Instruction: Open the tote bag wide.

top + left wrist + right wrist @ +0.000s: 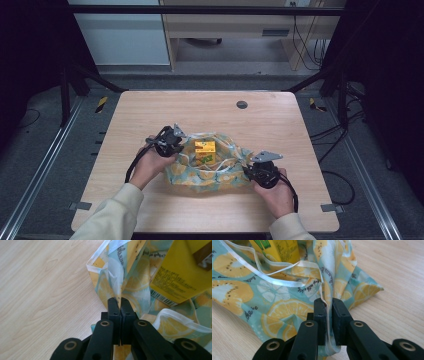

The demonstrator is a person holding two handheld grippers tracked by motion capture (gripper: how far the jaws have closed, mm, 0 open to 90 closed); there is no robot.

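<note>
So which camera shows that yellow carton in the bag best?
The left gripper view: the yellow carton looms close, small print and barcode showing. The right gripper view catches just its lower corner behind the fruit-print bag. The high view shows the carton whole but tiny, standing in the open bag.

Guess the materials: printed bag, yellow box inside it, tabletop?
Bag: thin printed fabric or plastic sheet, hard to say; it folds softly, with a glossy translucent rim band. Yellow box: likely coated cardboard; crisp edges, printed barcode, slight sheen. Table: pale wood grain, matte, possibly laminate.
</note>
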